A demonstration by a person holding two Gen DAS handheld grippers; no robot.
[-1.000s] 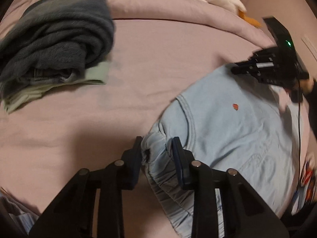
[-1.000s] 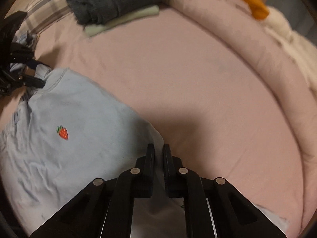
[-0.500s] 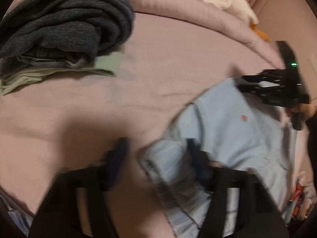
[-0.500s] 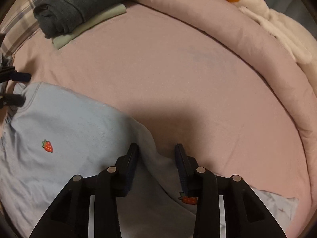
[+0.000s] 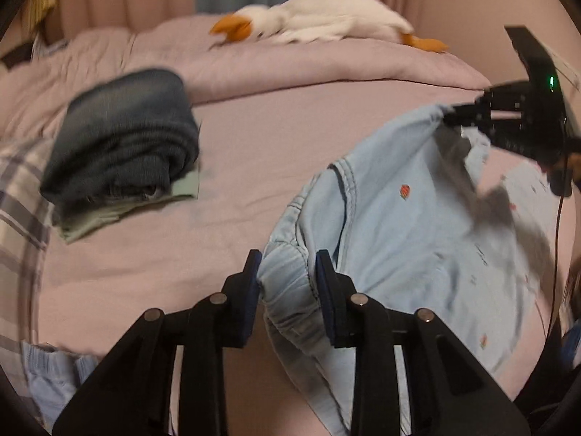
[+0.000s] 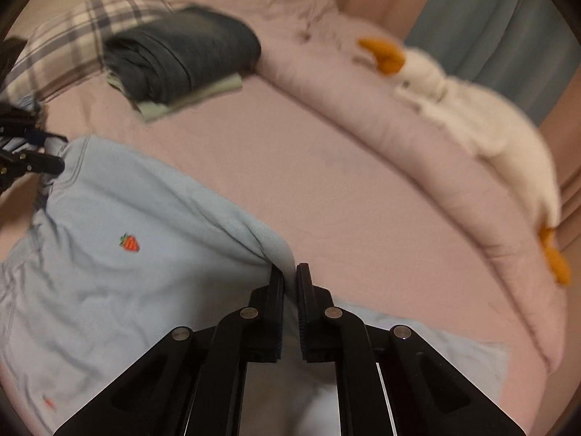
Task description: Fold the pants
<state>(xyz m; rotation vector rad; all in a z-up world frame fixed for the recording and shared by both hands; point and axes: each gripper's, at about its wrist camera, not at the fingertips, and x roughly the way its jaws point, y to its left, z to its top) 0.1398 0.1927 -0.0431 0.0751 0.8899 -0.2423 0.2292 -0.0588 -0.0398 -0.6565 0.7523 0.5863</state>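
Light blue pants (image 5: 399,225) with small strawberry prints lie across the pink bed (image 5: 236,167). My left gripper (image 5: 287,265) has the gathered elastic waistband between its pads; its jaws are closing on it and the pads press the cloth. My right gripper (image 6: 289,272) is shut on a folded edge of the pants (image 6: 127,290), which rises off the sheet into the jaws. In the left wrist view the right gripper (image 5: 450,116) holds the far corner up. The left gripper (image 6: 54,152) shows at the left edge of the right wrist view.
A folded stack of dark blue clothes (image 5: 123,138) over a pale green piece sits at the back left of the bed. A white plush goose (image 5: 319,21) lies on the rolled pink duvet (image 6: 399,152). A plaid cloth (image 6: 72,29) lies beside the stack.
Both grippers stood wider half a second ago and have closed on the pants again. Both have risen, lifting the waistband and the far edge off the sheet.
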